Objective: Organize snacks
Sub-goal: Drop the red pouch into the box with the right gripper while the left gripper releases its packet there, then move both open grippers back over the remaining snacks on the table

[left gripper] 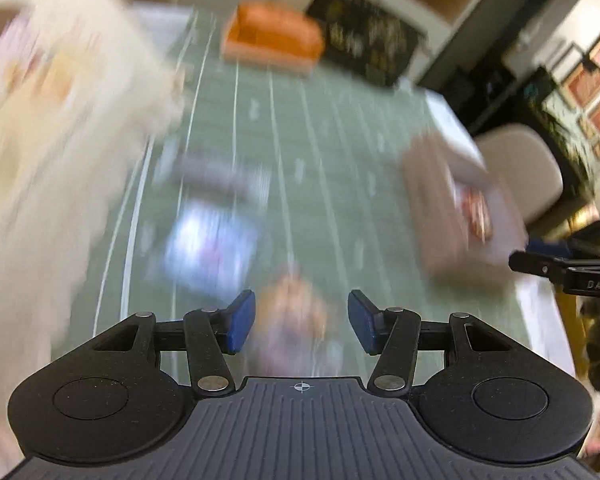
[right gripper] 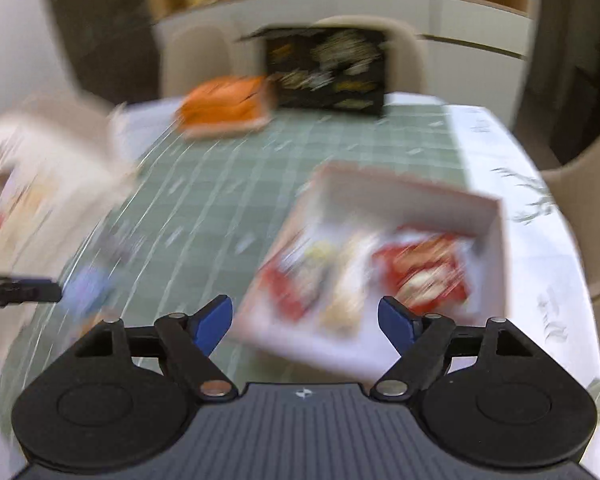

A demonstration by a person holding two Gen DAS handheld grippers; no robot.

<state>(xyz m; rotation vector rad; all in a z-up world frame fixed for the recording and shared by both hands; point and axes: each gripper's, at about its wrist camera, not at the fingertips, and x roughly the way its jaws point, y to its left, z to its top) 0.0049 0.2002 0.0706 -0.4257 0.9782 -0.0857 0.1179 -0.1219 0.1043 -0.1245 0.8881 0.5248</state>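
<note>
Both views are motion-blurred. My left gripper (left gripper: 301,322) is open and empty above the green mat (left gripper: 320,152). A pinkish snack packet (left gripper: 296,312) lies between and below its fingers. A blue-white packet (left gripper: 210,246) and a grey one (left gripper: 224,176) lie ahead on the left. My right gripper (right gripper: 305,324) is open and empty, just before a pink-white open box (right gripper: 496,240) that holds red snack packets (right gripper: 428,272) and pale ones (right gripper: 348,276). The box also shows in the left wrist view (left gripper: 432,208). The right gripper's tip shows at the right edge of the left wrist view (left gripper: 560,268).
A large white bag or box (left gripper: 52,140) stands at the left, also in the right wrist view (right gripper: 40,184). An orange box (left gripper: 272,36) and a black patterned box (left gripper: 364,44) sit at the table's far end. Beige chairs (left gripper: 528,168) stand around the table.
</note>
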